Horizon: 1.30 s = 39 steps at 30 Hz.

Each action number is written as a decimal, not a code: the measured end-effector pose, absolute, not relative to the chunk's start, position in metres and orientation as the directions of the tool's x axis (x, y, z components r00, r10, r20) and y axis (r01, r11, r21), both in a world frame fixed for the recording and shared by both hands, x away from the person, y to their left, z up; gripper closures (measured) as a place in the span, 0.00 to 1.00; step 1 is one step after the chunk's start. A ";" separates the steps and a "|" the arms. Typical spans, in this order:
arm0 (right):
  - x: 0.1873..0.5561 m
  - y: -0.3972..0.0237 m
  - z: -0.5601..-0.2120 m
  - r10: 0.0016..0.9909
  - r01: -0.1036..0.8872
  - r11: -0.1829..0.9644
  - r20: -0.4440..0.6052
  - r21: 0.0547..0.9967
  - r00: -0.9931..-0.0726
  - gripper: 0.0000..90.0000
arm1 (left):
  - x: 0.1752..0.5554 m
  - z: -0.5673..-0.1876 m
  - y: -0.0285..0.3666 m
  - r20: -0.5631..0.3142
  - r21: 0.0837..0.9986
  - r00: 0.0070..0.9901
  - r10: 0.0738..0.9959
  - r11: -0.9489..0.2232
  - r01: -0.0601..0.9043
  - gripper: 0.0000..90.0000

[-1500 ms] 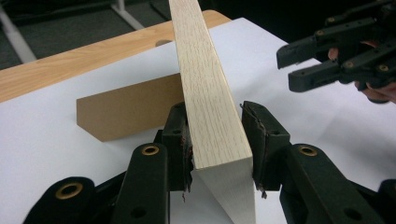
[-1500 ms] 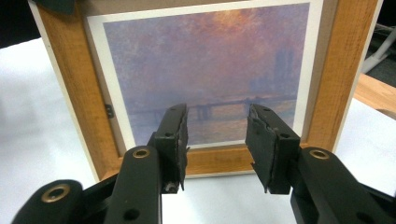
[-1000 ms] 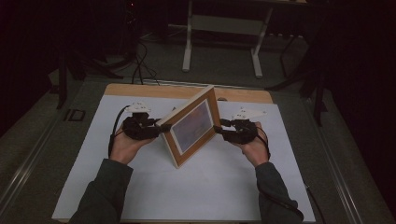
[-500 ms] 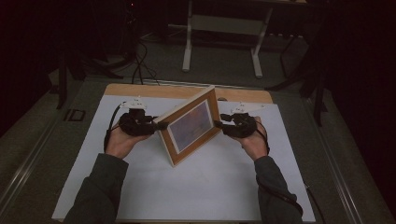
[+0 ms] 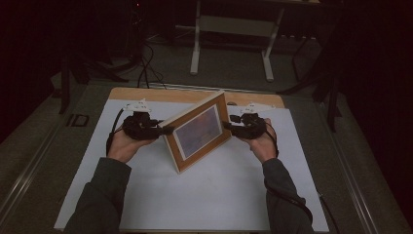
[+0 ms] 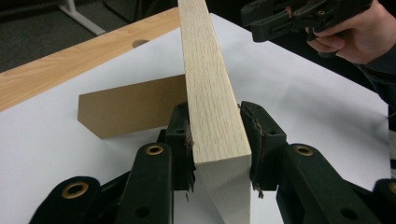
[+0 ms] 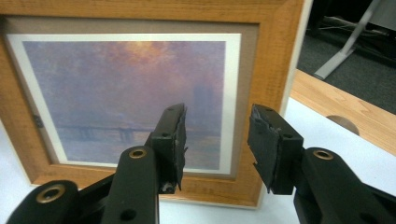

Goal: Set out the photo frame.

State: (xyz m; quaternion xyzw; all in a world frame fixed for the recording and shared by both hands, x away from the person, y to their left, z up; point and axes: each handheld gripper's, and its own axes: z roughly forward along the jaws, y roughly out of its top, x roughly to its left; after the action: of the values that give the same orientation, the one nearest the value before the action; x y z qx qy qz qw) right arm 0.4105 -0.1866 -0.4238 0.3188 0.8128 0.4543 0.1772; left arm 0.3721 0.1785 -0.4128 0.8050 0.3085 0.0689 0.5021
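Between the left tongs [image 6: 215, 140], clamped on its pale wooden edge, stands the picture frame [image 5: 197, 130], upright on the white sheet [image 5: 214, 195] covering the surface. Its brown easel back [image 6: 130, 108] props it. The right tongs [image 7: 215, 140], just opened, stand apart before the framed print, gripping nothing.

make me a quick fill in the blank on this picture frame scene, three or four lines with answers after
1. The left gripper is clamped on the edge of the picture ____.
2. The right gripper has its jaws ____, with nothing between them.
3. The frame stands on a ____ sheet covering the table.
4. Behind the frame, a brown ____ props it up.

Missing words: frame; open; white; stand
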 end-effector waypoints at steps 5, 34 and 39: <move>0.414 -0.192 -0.423 0.691 0.364 0.374 0.005 0.853 -0.722 0.58 | 0.375 -0.414 0.180 -0.220 0.850 0.804 0.553 -0.297 0.436 0.76; 0.436 -0.208 -0.420 0.690 0.384 0.380 0.019 0.842 -0.724 0.45 | 0.381 -0.415 0.180 -0.246 0.845 0.819 0.518 -0.299 0.443 0.64; 0.442 -0.202 -0.423 0.685 0.382 0.384 0.018 0.841 -0.728 0.43 | 0.370 -0.424 0.184 -0.257 0.842 0.769 0.585 -0.255 0.475 0.60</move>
State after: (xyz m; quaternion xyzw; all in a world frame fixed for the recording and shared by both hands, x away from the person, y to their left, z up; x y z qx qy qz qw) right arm 0.4422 -0.2024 -0.4231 0.3275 0.8144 0.4482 0.1692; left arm 0.3697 0.1838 -0.4242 0.7904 0.3355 0.0538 0.5098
